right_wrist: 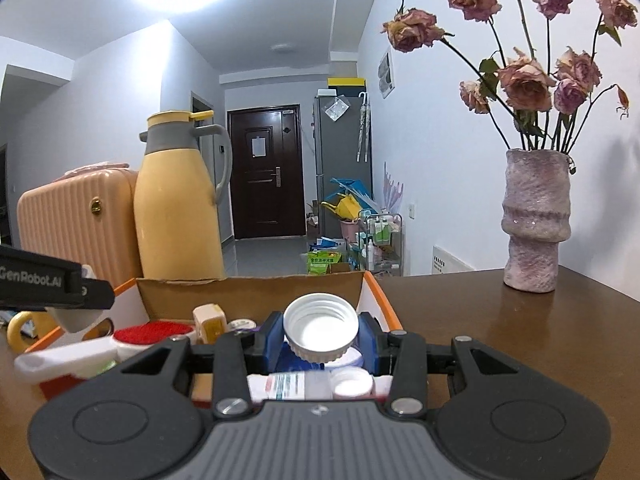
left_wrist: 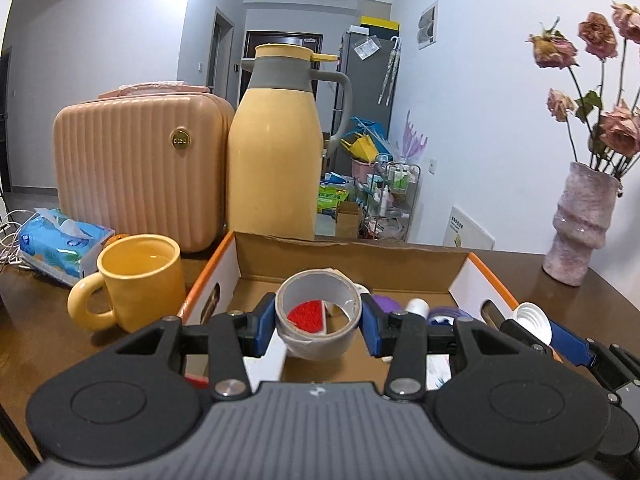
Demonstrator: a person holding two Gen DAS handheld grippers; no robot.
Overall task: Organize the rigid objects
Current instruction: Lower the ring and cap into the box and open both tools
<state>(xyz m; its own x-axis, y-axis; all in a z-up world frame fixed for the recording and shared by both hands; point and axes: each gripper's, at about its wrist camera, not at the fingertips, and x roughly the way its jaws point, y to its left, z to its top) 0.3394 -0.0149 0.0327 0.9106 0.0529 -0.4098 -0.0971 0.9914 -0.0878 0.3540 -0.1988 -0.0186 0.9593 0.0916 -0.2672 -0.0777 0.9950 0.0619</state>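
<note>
"GenRobot.AI" stands on the left tool's arm [right_wrist: 44, 280].

A lived-in home, a flat by the look of it. Ahead of the tongs a brown table [right_wrist: 500, 320] carries a yellow thermos jug [left_wrist: 272, 152], a matching mug [left_wrist: 138, 280], a tissue pack [left_wrist: 60, 244] and dried roses in a vase [right_wrist: 534, 220]. Beyond, a hallway leads to a dark front door [right_wrist: 264, 172], past a fridge [right_wrist: 340, 148] and cluttered trolley [right_wrist: 380, 236].
</note>
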